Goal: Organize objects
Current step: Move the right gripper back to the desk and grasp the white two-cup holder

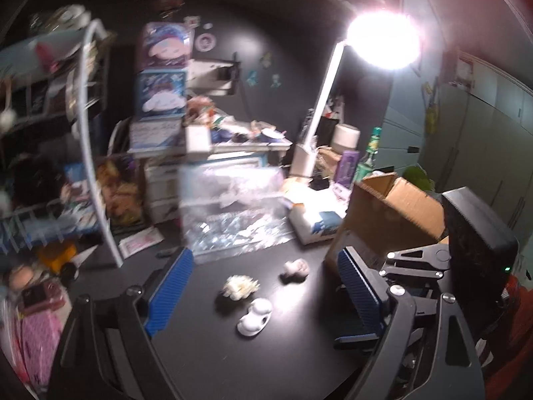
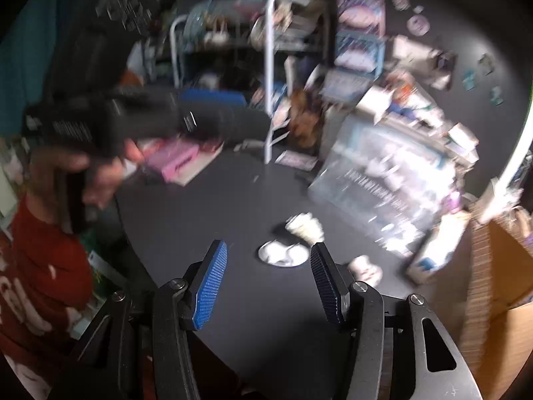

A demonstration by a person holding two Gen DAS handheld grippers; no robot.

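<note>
A black tabletop [image 1: 206, 350] fills the middle of both views, lit by a bright desk lamp [image 1: 383, 40] on a white arm at the back right. Clutter rings it: a white wire rack [image 1: 96, 140] on the left, stacked cartoon-printed boxes [image 1: 163, 90] against the dark wall, a crinkled clear plastic package [image 1: 233, 213] at the rear, and an open cardboard box [image 1: 393, 213] on the right edge.

The near centre of the table is bare except for three small things lying close together but apart: a small white dish [image 1: 255, 316] nearest, a pale yellowish crumpled lump [image 1: 240, 286] behind it, and a pinkish-white lump [image 1: 296, 270] to the right.

The left gripper [image 1: 263, 293] has its blue pads spread wide with nothing between them, above the three items. The right gripper [image 2: 269, 276] is about half open and empty, with the dish just beyond its fingertips. In the right wrist view a hand [image 2: 100, 173] in a red sleeve grips the other tool.

Open tabletop lies in front and to the left of the items.
</note>
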